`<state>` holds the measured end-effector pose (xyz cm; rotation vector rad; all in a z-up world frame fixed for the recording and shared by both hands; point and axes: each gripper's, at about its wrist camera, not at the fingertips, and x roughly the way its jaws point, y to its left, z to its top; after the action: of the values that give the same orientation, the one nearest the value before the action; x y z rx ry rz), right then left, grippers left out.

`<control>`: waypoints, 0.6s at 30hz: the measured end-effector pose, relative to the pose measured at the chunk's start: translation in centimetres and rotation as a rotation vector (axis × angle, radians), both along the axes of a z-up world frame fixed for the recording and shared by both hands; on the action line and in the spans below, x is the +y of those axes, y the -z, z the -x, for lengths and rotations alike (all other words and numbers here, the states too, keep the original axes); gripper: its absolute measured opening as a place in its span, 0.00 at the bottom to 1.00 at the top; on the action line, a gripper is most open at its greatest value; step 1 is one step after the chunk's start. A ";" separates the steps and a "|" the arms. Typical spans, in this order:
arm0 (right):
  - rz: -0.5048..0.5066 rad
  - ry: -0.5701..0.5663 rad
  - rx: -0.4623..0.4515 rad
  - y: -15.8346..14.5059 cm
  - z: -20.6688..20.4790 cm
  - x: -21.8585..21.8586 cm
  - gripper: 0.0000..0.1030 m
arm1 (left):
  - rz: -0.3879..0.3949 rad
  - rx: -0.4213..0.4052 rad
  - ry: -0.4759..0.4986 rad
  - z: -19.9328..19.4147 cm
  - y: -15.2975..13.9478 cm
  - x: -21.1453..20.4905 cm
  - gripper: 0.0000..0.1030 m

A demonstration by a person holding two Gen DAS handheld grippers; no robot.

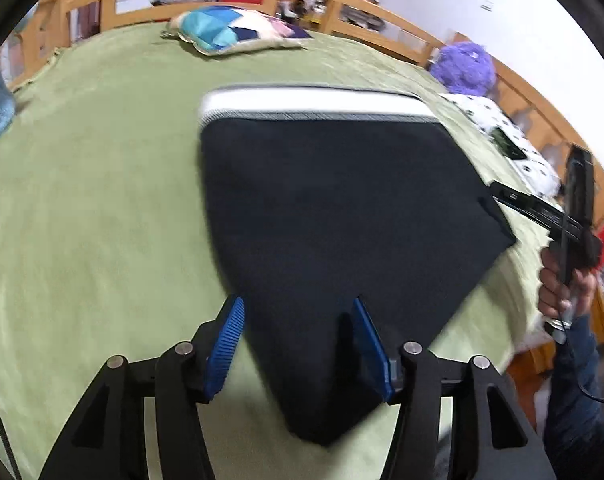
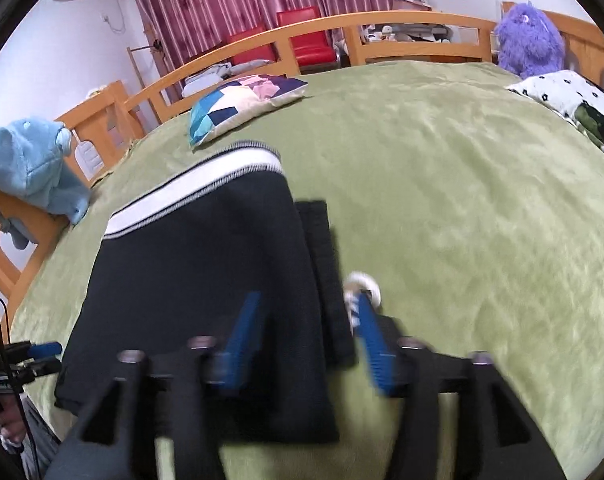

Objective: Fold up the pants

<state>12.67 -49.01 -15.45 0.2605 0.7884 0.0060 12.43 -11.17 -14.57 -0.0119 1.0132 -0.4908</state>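
Flanking folded pants [image 1: 333, 208], open bedspread [image 1: 94, 184].

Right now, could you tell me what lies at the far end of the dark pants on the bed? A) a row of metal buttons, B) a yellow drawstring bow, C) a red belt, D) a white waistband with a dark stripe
D: the pants end, on the side away from both grippers, in a white waistband edged with a thin dark stripe, flat on the green blanket.
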 end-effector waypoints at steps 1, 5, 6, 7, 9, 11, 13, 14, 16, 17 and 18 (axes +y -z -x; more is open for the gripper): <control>-0.003 -0.006 0.015 0.0 -1.1 -0.1 0.60 | 0.001 0.007 -0.012 -0.8 0.1 0.1 0.53; -0.060 -0.063 0.104 1.7 -5.2 -0.3 0.62 | 0.055 0.067 -0.033 -4.2 1.3 0.2 0.53; -0.075 -0.069 0.125 2.3 -5.8 -0.3 0.64 | 0.060 0.079 -0.043 -5.1 1.9 0.2 0.53; -0.108 -0.082 0.139 3.0 -6.6 -0.5 0.67 | 0.063 0.081 -0.049 -5.4 2.2 0.3 0.53; -0.164 -0.099 0.159 3.8 -7.5 -0.8 0.69 | 0.063 0.085 -0.046 -6.4 3.0 0.0 0.57; -0.214 -0.120 0.179 4.7 -8.3 -1.0 0.72 | 0.071 0.085 -0.040 -7.0 3.8 -0.3 0.65; -0.284 -0.141 0.214 6.2 -8.9 -1.0 0.76 | 0.092 0.087 -0.046 -7.5 4.5 -0.4 0.70; -0.319 -0.145 0.229 6.8 -9.3 -1.2 0.80 | 0.101 0.090 -0.051 -7.7 4.9 -0.5 0.74; -0.335 -0.150 0.218 7.1 -9.4 -0.9 0.80 | 0.122 0.088 -0.059 -8.0 5.4 -0.5 0.76; -0.303 -0.158 0.217 7.0 -9.4 -0.4 0.79 | 0.129 0.088 -0.064 -8.1 5.5 -0.5 0.77; -0.285 -0.160 0.217 6.9 -9.6 0.0 0.79 | 0.145 0.090 -0.070 -8.2 5.6 -0.4 0.75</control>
<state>22.29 -48.98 -22.36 0.4729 1.0239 0.2453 20.60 -11.56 -20.16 -0.1994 1.0595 -0.5017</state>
